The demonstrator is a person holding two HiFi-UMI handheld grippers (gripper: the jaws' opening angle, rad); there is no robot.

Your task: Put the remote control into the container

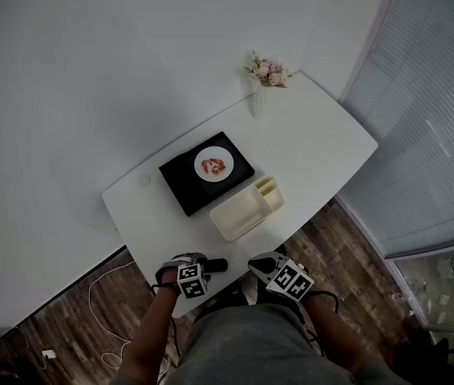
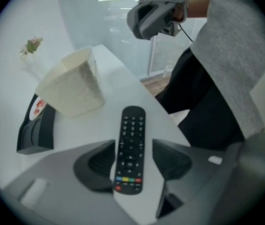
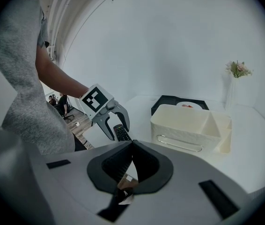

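A black remote control (image 2: pixel 131 149) lies flat on the white table (image 1: pixel 315 147) near its front edge, buttons up. My left gripper (image 2: pixel 131 165) points steeply down over it, open, with a jaw on either side of the remote's lower half. In the head view the remote (image 1: pixel 214 265) shows just beyond the left gripper (image 1: pixel 204 269). The cream container (image 1: pixel 247 208) stands farther back on the table, apart from the remote. My right gripper (image 3: pixel 132 146) hovers to the right, shut and holding nothing; its view shows the left gripper (image 3: pixel 116 128) astride the remote (image 3: pixel 121 133).
Behind the container (image 2: pixel 74 88) lies a black tray (image 1: pixel 207 172) with a white plate (image 1: pixel 213 164) on it. A vase of pink flowers (image 1: pixel 265 74) stands at the table's far edge. Below are the person's legs and a wooden floor with cables (image 1: pixel 103 283).
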